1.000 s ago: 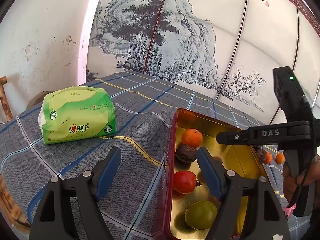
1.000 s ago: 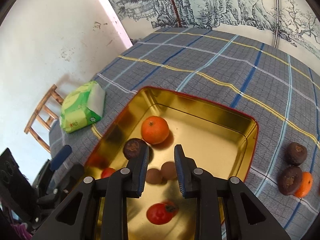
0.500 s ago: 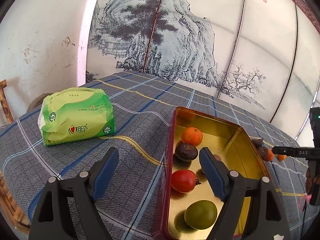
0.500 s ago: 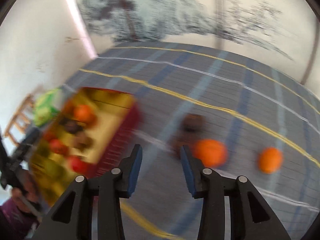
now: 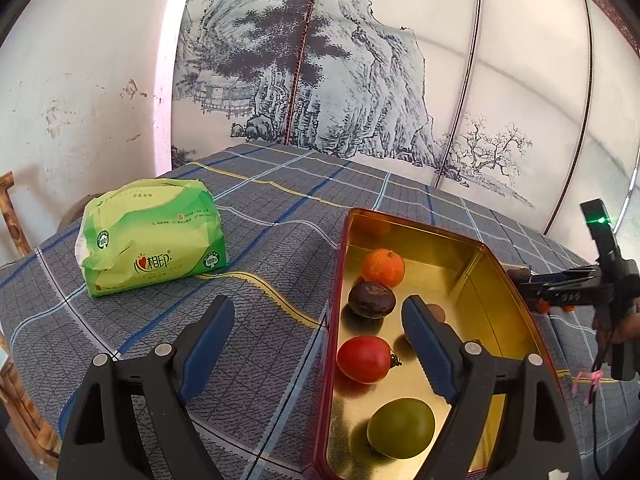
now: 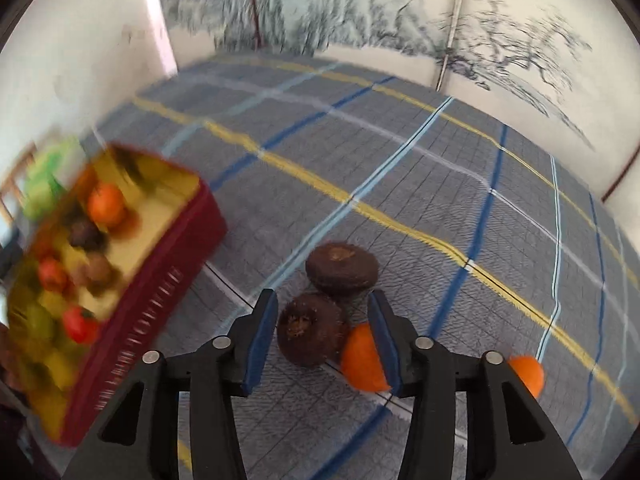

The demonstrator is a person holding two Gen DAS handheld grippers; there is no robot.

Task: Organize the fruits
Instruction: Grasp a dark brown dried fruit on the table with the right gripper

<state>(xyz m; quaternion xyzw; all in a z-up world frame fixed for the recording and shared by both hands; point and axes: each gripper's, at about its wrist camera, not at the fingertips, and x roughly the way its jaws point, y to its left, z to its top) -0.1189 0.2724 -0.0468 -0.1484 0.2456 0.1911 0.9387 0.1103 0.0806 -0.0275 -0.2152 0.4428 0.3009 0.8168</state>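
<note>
A gold tin with red walls [image 5: 496, 276] holds an orange [image 5: 383, 267], a dark brown fruit [image 5: 372, 299], a red tomato [image 5: 363, 359] and a green fruit [image 5: 401, 427]. My left gripper [image 5: 317, 304] straddles the tin's left wall, its jaws opening with no fruit between them. My right gripper [image 6: 323, 300] hovers right of the blurred tin [image 6: 160, 308], over loose fruit on the cloth. Its jaws are opening around a dark brown fruit [image 6: 312, 330] without pressing it. A second dark fruit [image 6: 342, 272] lies just beyond, and an orange [image 6: 362, 356] sits behind the right finger.
A green tissue pack [image 5: 152, 236] lies on the plaid cloth left of the tin. Another small orange [image 6: 528, 372] sits further right. A wooden chair [image 5: 12, 216] stands off the table's left edge. A painted screen backs the table.
My right gripper swung from above the tin out to the loose fruit on the cloth, and its jaws spread apart. The left gripper stayed put and widened a little.
</note>
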